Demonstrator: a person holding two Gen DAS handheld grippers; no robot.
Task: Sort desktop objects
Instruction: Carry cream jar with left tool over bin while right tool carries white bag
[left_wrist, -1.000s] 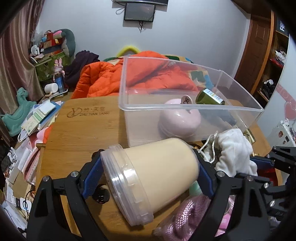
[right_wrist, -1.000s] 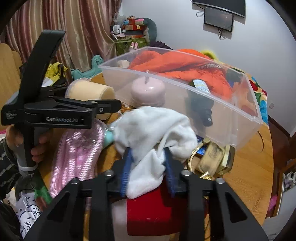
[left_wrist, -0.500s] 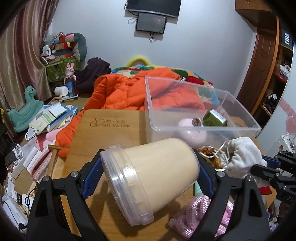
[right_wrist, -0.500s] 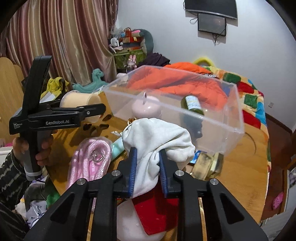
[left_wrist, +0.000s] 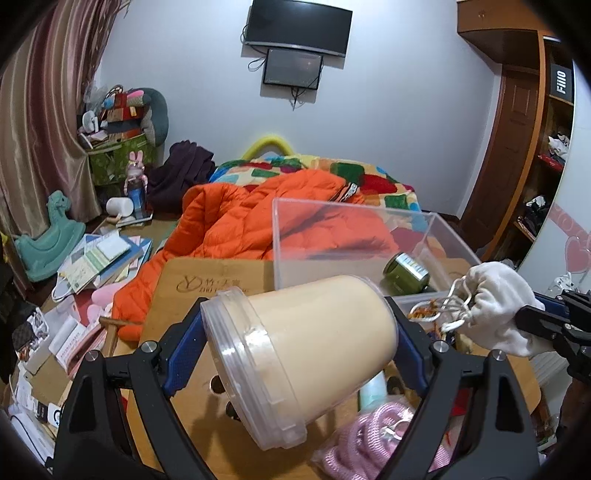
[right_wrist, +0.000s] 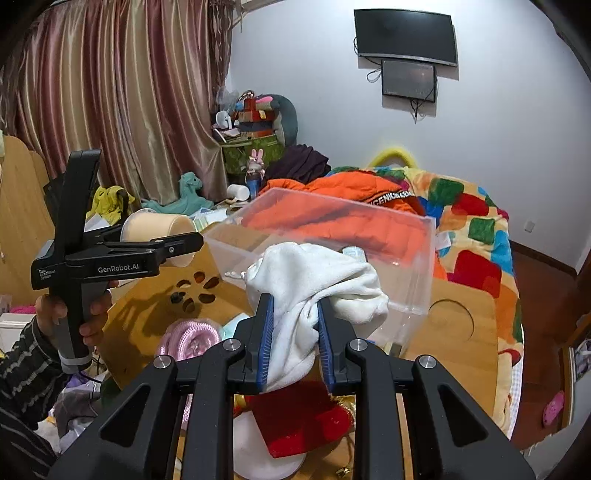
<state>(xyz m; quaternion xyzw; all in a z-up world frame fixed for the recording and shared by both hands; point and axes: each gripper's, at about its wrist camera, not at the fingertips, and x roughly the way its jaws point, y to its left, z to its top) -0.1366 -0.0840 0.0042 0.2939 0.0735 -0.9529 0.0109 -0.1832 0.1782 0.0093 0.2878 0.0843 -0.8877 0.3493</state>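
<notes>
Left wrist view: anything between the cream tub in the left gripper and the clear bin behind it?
No object. In the left wrist view the cream tub overlaps the clear bin; only bare wooden table shows beside them.

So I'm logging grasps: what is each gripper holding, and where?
Left gripper: cream tub, across its sides. Right gripper: white pouch, by its bunched lower end.

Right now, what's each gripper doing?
Left gripper: closed on the cream tub.
Right gripper: closed on the white drawstring pouch.
</notes>
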